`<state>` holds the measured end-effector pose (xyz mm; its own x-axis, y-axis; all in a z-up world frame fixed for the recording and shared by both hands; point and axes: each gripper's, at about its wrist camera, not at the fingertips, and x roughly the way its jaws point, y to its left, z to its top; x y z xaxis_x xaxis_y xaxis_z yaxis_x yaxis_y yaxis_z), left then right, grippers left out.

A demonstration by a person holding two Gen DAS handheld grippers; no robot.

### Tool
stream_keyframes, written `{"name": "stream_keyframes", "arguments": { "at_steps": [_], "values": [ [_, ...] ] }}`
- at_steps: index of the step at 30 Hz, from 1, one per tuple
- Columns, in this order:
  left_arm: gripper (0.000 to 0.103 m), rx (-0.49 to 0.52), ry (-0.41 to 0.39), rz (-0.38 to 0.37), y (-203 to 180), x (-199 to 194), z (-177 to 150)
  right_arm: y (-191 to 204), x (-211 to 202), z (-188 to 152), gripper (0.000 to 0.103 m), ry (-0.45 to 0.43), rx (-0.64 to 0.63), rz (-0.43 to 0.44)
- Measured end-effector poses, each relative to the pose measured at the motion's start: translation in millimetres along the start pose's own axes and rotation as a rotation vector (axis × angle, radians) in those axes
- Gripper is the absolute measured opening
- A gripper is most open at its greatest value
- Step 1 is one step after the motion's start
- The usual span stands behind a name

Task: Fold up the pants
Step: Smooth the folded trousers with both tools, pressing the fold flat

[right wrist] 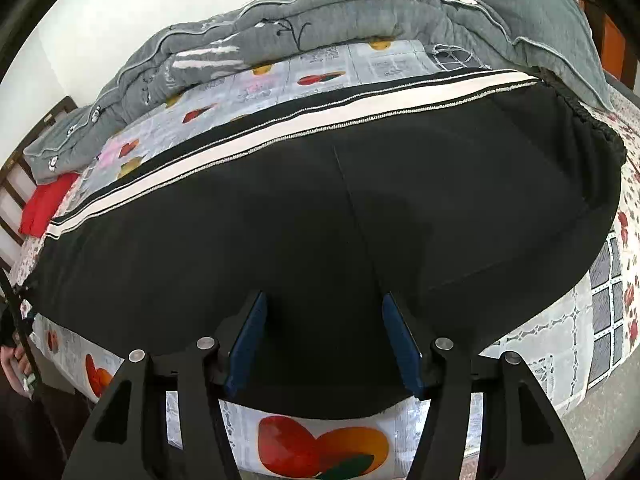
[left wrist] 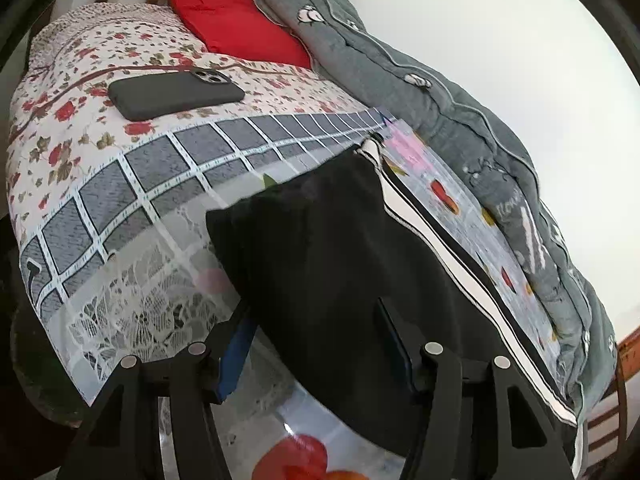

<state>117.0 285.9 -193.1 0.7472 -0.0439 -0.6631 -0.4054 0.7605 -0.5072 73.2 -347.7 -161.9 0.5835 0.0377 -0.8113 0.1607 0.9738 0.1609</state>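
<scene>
Here | pants (right wrist: 320, 216): no label visible | quilt (left wrist: 508, 204) writing: unreadable

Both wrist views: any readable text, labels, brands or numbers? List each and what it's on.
None reads cleanly.
Grey quilt: white script lettering near its lower fold, too blurred and distorted to read.
Printed sheet under the black pants: newspaper-style print blocks, too small to read.
Grey grid border of the sheet: tiny marks along the white lines, illegible.
Phone: dark case, no visible logo or text.
Red cloth: no text.
</scene>
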Motion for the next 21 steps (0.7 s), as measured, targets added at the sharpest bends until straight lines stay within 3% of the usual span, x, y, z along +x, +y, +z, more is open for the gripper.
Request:
{"name": "stream_keyframes", "arguments": {
  "at_steps": [8,21],
  "values": [
    [0.056,0.024,-0.032,0.081,-10,4,1,-7,0,-2,0.06,0.02,0.02,0.035],
    [0.052,0.018,-0.031,0.116,-9,3,4,-11,2,1,0.06,0.018,0.038,0.07]
  ]
}}
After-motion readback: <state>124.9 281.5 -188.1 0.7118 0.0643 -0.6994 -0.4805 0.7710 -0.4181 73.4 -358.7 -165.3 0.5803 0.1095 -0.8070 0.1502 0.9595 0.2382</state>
